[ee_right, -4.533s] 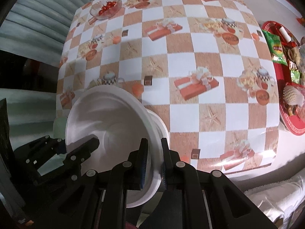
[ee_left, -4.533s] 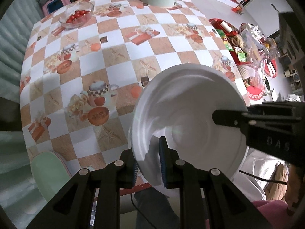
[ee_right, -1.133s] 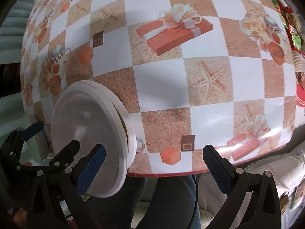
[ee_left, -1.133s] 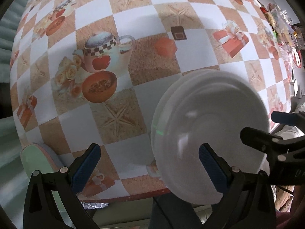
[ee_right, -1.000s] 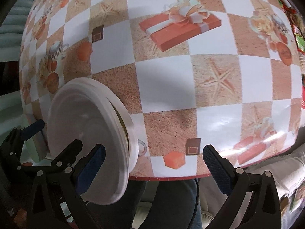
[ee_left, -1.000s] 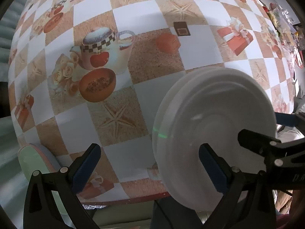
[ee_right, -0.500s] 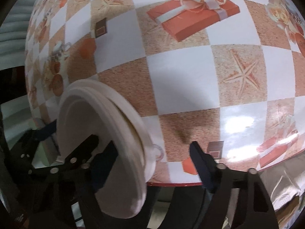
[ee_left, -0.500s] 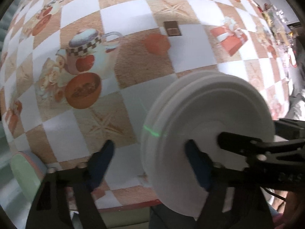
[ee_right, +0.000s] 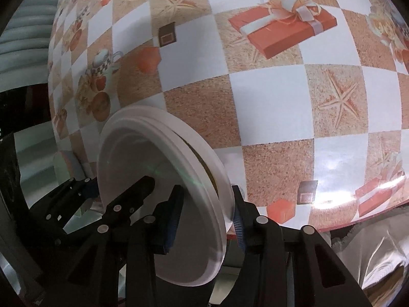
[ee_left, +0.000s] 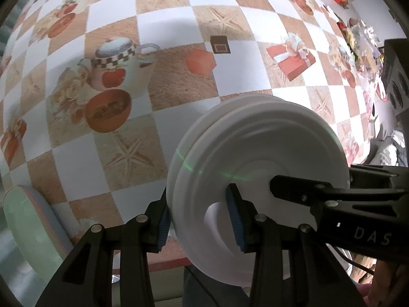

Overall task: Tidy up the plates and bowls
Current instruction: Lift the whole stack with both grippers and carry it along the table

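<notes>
Checkered tablecloth (ee_left: pixel 163 38) with teapot and gift prints covers the table. Stack of white plates (ee_left: pixel 258 168) sits at the near table edge, tilted. Left gripper (ee_left: pixel 199 220) clamps the stack's rim, blue pads on both sides. Right gripper (ee_right: pixel 207 217) clamps the opposite rim (ee_right: pixel 217 179).

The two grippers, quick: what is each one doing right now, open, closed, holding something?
Left gripper: closed on the rim of the stack of white plates.
Right gripper: closed on the same stack of white plates, at the opposite rim.
</notes>
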Tool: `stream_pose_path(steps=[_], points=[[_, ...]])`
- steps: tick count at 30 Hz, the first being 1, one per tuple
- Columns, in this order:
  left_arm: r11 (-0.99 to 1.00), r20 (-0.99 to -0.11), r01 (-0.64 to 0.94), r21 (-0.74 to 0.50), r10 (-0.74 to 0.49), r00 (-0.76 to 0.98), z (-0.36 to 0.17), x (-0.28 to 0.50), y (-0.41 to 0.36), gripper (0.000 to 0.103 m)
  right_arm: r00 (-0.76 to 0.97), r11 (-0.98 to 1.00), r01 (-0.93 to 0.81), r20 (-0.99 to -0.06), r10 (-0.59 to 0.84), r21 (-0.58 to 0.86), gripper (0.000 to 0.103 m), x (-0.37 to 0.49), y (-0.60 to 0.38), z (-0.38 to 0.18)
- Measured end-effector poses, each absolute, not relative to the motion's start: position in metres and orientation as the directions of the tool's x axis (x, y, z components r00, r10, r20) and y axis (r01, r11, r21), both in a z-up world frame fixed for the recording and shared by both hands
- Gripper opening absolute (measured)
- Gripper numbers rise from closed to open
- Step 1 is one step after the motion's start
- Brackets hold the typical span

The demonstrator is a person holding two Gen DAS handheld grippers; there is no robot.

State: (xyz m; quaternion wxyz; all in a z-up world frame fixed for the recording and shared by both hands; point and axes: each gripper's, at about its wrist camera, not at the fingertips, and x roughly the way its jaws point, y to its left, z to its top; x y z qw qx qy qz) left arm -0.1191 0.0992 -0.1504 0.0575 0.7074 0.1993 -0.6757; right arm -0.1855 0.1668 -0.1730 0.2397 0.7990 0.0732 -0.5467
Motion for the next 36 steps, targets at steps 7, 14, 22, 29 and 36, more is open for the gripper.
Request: stream_pose_path(steps=[7,14,22,29,36], points=[[-0.891,-0.981,0.412,-0.193,0.188,-0.053,-0.123,-0.096,0.083,0.044,0.36,-0.842,0.45,-0.923,-0.133,0.297,0.038,-0.183,0.152,-0.146],[-0.862,-0.983,0.472,-0.183,0.153,-0.103,-0.107,-0.074,0.046,0.044,0.325,-0.802,0.524,-0.938,-0.123,0.287,0.038,-0.17,0.118,-0.128],[-0.817,-0.983,0.549,-0.174,0.113,-0.144,-0.097,-0.05,0.01,0.044,0.301,-0.738,0.615,-0.948,-0.108,0.279,0.039,-0.152,0.077,-0.109],[-0.77,-0.982,0.614,-0.174,0.086,-0.171,-0.086,-0.022,-0.017,0.044,0.292,-0.681,0.679,-0.952,-0.093,0.275,0.039,-0.131,0.043,-0.097],[-0.711,-0.983,0.685,-0.161,0.054,-0.175,-0.082,0.015,-0.047,0.045,0.299,-0.607,0.744,-0.952,-0.072,0.279,0.039,-0.101,0.003,-0.094]])
